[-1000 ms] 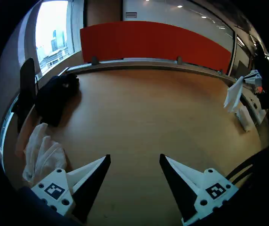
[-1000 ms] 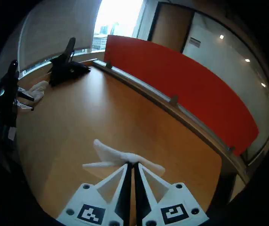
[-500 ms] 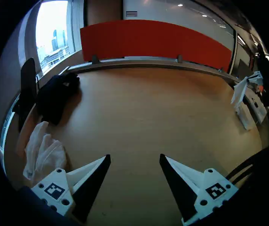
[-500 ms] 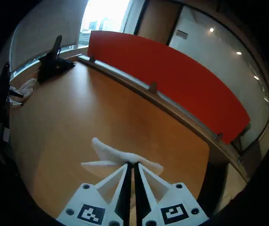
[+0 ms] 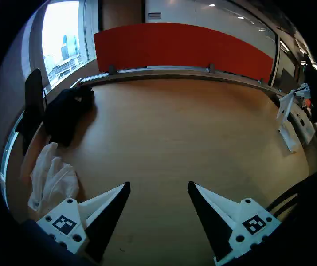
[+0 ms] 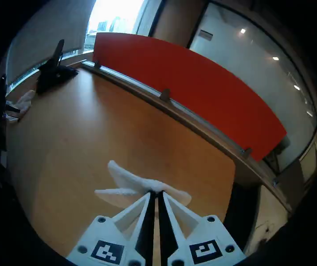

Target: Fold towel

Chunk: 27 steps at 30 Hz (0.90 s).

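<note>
In the right gripper view my right gripper [image 6: 155, 194] is shut on a white towel [image 6: 129, 182], which bunches just past the fingertips above the wooden table [image 6: 91, 133]. In the left gripper view that towel [image 5: 285, 104] hangs as a narrow strip from the right gripper [image 5: 301, 91], far off at the table's right edge. My left gripper [image 5: 158, 186] stands open over the bare table [image 5: 171, 128] with nothing between its fingers.
A black bag [image 5: 66, 113] and a crumpled white cloth [image 5: 52, 177] lie on the table's left side. A white folded item [image 5: 289, 136] lies near the right edge. A red partition [image 5: 180, 44] and a rail close off the far side.
My right gripper has carried the towel further toward the table's right end, so the towel looks smaller and further right in the left gripper view. The left gripper has stayed put.
</note>
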Motion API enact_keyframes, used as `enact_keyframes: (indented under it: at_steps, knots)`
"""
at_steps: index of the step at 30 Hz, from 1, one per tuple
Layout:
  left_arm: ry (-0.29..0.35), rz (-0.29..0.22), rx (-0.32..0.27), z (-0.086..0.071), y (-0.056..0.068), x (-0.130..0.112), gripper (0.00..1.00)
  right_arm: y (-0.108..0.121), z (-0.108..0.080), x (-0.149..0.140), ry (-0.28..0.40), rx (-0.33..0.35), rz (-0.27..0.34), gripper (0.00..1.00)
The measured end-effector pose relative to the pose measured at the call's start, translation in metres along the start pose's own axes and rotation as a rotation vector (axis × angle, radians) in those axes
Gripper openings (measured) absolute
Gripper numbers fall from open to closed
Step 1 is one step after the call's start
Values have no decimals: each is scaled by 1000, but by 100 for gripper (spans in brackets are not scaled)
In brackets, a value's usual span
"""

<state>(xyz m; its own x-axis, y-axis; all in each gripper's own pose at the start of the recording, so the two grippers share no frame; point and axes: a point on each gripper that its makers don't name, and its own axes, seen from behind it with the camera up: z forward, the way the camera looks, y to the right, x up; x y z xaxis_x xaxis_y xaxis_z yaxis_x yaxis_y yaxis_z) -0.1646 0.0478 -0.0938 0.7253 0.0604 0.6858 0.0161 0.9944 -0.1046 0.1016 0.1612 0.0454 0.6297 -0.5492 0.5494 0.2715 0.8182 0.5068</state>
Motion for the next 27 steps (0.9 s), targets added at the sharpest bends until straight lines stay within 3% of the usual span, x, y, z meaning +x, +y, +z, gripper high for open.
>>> enact_keyframes:
  at_steps: [15, 27]
  knots:
    - [2, 8, -3, 1, 2, 3, 97, 11, -12, -26, -29, -23, 28, 4]
    - [5, 19, -6, -1, 2, 4, 97, 15, -34, -86, -98, -42, 79, 4]
